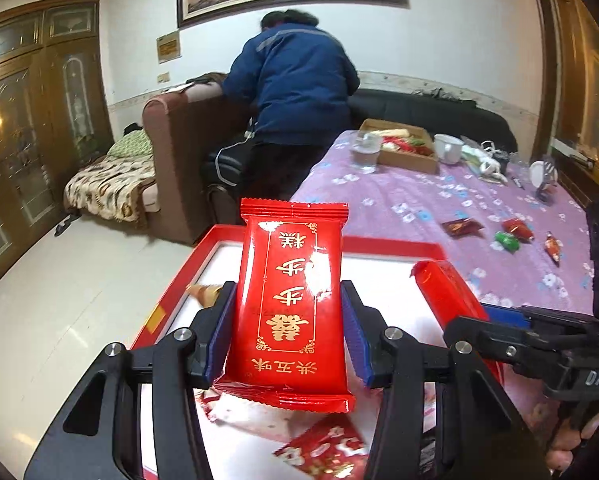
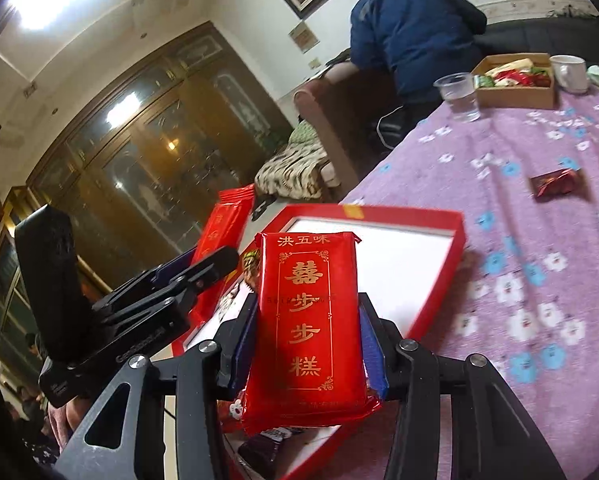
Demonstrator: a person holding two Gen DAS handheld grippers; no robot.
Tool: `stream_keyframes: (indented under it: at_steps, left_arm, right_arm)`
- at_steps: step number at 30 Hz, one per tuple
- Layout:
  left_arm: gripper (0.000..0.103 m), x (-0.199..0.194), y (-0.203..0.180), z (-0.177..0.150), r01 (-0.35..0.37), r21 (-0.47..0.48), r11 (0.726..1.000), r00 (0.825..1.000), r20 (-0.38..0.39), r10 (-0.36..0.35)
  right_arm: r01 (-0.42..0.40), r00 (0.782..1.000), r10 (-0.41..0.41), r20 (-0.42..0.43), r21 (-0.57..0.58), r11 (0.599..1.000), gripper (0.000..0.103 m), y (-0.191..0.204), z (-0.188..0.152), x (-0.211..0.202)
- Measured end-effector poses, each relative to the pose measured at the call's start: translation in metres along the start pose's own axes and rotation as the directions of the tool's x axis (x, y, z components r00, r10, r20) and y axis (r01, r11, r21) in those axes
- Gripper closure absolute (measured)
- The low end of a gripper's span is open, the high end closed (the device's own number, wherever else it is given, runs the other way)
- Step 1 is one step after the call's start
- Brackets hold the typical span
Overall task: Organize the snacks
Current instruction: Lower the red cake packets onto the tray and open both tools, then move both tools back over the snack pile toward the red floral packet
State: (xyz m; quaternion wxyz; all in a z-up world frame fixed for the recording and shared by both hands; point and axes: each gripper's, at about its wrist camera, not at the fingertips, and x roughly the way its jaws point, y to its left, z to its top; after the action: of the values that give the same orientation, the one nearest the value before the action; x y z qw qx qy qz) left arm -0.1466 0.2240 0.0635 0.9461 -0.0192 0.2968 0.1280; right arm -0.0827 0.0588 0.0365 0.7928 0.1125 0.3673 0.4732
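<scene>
My left gripper [image 1: 287, 296] is shut on a red snack packet [image 1: 291, 304] with gold characters and holds it upright over an open red gift box [image 1: 379, 245] with a white inside. My right gripper [image 2: 310, 308] is shut on a second, matching red packet [image 2: 311, 320] above the same red box [image 2: 419, 216]. Each gripper shows in the other's view: the right gripper [image 1: 471, 312] with its packet [image 1: 447, 292] at the right, the left gripper [image 2: 203, 260] with its packet [image 2: 223, 224] at the left. A few wrapped snacks [image 1: 327, 452] lie in the box below.
The box sits at the corner of a table under a purple flowered cloth [image 1: 399, 200]. Loose candies [image 1: 515, 228] lie on the cloth. At the far end stand a cardboard snack box [image 1: 409, 160], a plastic cup [image 1: 365, 156] and a white mug [image 1: 447, 148]. A person in a blue jacket [image 1: 299, 80] bends over a brown sofa [image 1: 179, 152].
</scene>
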Motion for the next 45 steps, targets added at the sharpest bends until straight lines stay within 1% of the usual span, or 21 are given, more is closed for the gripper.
stream_keyframes:
  at_steps: [4,8,15,19,22,23,26,31,33,35,38,40,42,45]
  left_arm:
    - [0.054,0.005,0.008,-0.006,-0.019,-0.009,1.0,1.0,-0.017,0.019]
    - [0.054,0.007,0.01,-0.007,-0.032,-0.006,0.999,0.999,-0.023,0.032]
    - [0.054,0.012,0.01,-0.009,-0.042,-0.002,0.999,0.998,-0.042,0.042]
    - [0.054,0.017,0.008,-0.01,-0.066,-0.005,0.998,0.996,-0.06,0.065]
    - [0.054,0.016,0.01,-0.01,-0.087,-0.012,0.996,0.994,-0.06,0.087]
    - [0.053,0.016,0.01,-0.01,-0.091,-0.012,0.996,0.994,-0.057,0.09]
    - [0.042,0.012,0.01,-0.008,-0.101,-0.012,0.995,0.994,-0.041,0.101]
    - [0.041,0.012,0.001,-0.009,-0.084,0.013,0.996,0.996,-0.04,0.084]
    - [0.041,0.013,-0.005,-0.01,-0.071,0.027,0.997,0.996,-0.047,0.072]
    - [0.041,0.015,-0.009,-0.012,-0.061,0.038,0.997,0.997,-0.055,0.063]
    - [0.041,0.017,-0.016,-0.013,-0.052,0.055,0.997,0.997,-0.063,0.055]
    - [0.041,0.017,-0.019,-0.013,-0.049,0.061,0.997,0.997,-0.064,0.053]
    - [0.038,0.018,-0.021,-0.013,-0.047,0.065,0.997,0.996,-0.066,0.051]
    - [0.038,0.019,-0.023,-0.015,-0.046,0.071,0.996,0.996,-0.072,0.051]
  right_arm:
    - [-0.012,0.999,0.011,-0.032,-0.012,1.0,0.056,0.004,-0.004,0.013]
    - [-0.006,0.999,0.004,-0.043,-0.035,0.999,0.056,0.009,-0.008,0.017]
    - [-0.005,0.999,0.002,-0.047,-0.052,0.999,0.056,0.015,-0.015,0.018]
    - [-0.008,0.999,0.005,-0.05,-0.053,0.999,0.054,0.017,-0.016,0.017]
    - [-0.028,0.999,0.026,-0.04,-0.045,0.999,0.054,0.015,-0.013,0.014]
    - [-0.029,0.999,0.027,-0.036,-0.044,0.999,0.054,0.015,-0.012,0.013]
    - [-0.02,1.0,0.019,-0.024,-0.025,0.999,0.053,0.009,-0.011,0.009]
    - [-0.013,1.0,0.013,-0.017,0.021,1.0,0.052,-0.003,-0.008,0.005]
    - [-0.003,1.0,0.004,-0.017,0.029,1.0,0.051,-0.005,-0.008,0.005]
    - [0.007,1.0,-0.007,-0.02,0.048,0.999,0.048,-0.01,-0.008,0.005]
    - [0.015,1.0,-0.013,-0.02,0.083,0.996,0.047,-0.017,-0.008,0.002]
    - [0.009,1.0,-0.008,-0.015,0.098,0.995,0.048,-0.021,-0.007,0.0]
    - [0.014,1.0,-0.013,-0.009,0.098,0.995,0.048,-0.021,-0.007,-0.002]
    - [0.019,1.0,-0.019,-0.003,0.09,0.996,0.046,-0.019,-0.009,-0.005]
